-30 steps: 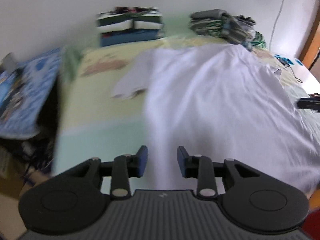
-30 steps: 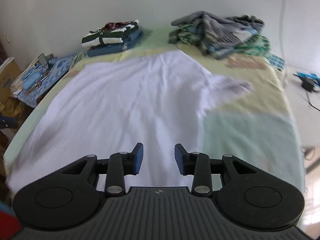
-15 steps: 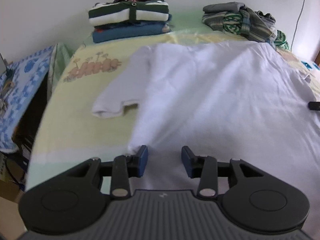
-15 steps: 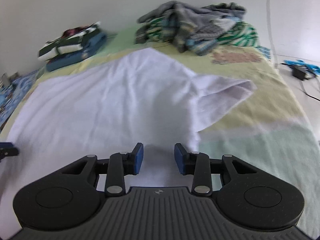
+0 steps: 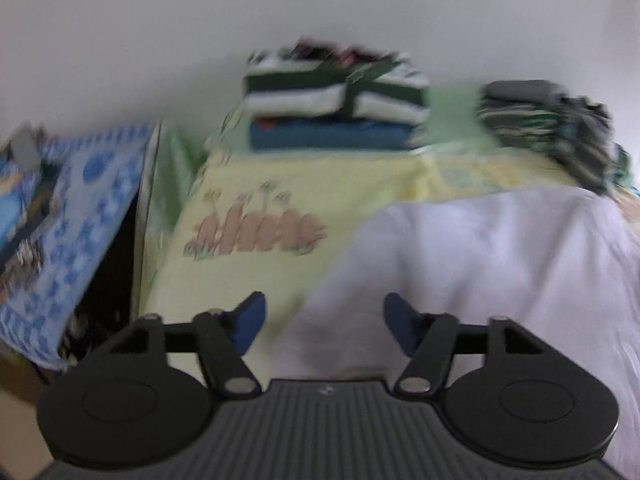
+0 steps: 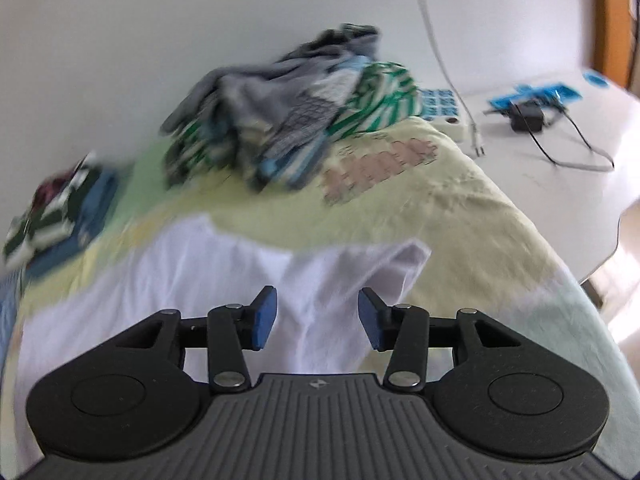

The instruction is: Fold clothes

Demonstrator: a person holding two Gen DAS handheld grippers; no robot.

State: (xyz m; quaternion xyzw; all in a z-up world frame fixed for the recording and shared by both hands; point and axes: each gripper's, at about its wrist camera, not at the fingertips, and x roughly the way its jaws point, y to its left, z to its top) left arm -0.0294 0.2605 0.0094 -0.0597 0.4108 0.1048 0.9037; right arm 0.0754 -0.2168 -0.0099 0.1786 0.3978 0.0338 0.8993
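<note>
Bed (image 5: 256,200) with white shirt (image 5: 500,264), folded stack (image 5: 336,108), loose clothes heap (image 6: 280,120)

Bedroom: bed (image 6: 460,200), folded clothes (image 5: 336,108)

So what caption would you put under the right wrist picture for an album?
Right tongs opening, empty, above a white T-shirt spread on the bed, unfolded clothes pile behind.

Both tongs, left (image 5: 322,322) and right (image 6: 317,317), now sit farther up the white shirt (image 6: 224,280) than a second ago, nearer its sleeves, with jaws opening wider and nothing pinched between them.
</note>
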